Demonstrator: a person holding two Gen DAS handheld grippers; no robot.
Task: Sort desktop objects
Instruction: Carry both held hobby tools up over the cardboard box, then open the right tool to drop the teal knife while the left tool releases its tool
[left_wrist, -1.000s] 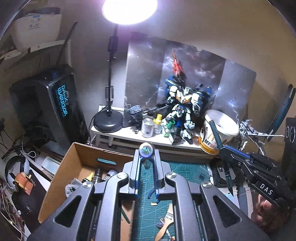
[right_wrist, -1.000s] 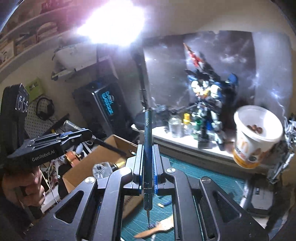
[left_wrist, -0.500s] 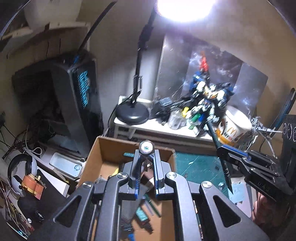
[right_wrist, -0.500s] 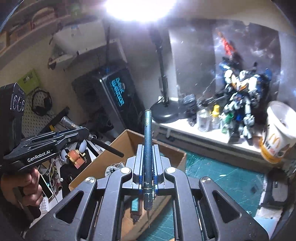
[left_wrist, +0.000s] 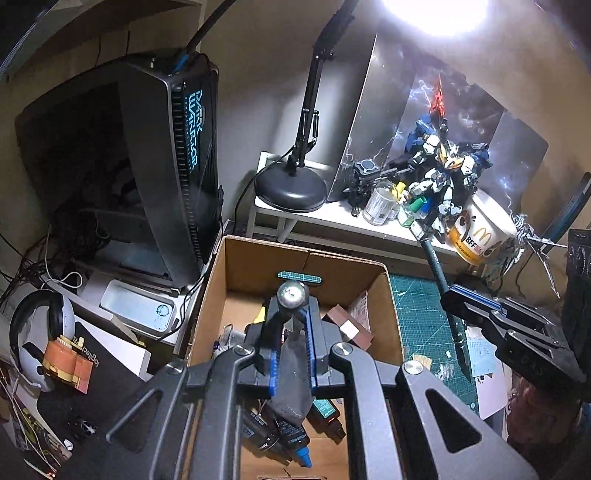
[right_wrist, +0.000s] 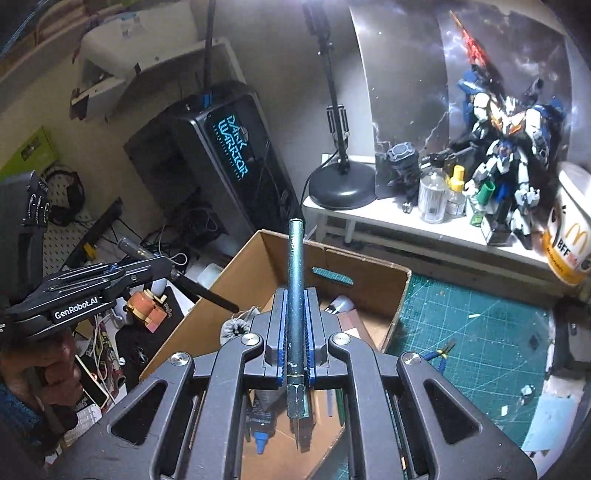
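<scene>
- Left gripper (left_wrist: 291, 334), left wrist view: jaws clamped on a dark tool with a round silver cap (left_wrist: 293, 294), now directly over the open cardboard box (left_wrist: 218, 291); 0.5 s ago the box sat further ahead. Bottles (left_wrist: 280, 435) lie in the box below.
- Right gripper (right_wrist: 294, 332), right wrist view: jaws tight on a teal craft knife (right_wrist: 295, 295), blade end toward camera, above the box's right side, near the green cutting mat (right_wrist: 480, 332). View has swung right; more mat is visible.

Cardboard box (left_wrist: 295, 266) open on top, bottles (left_wrist: 291, 439) crowding its floor.
</scene>
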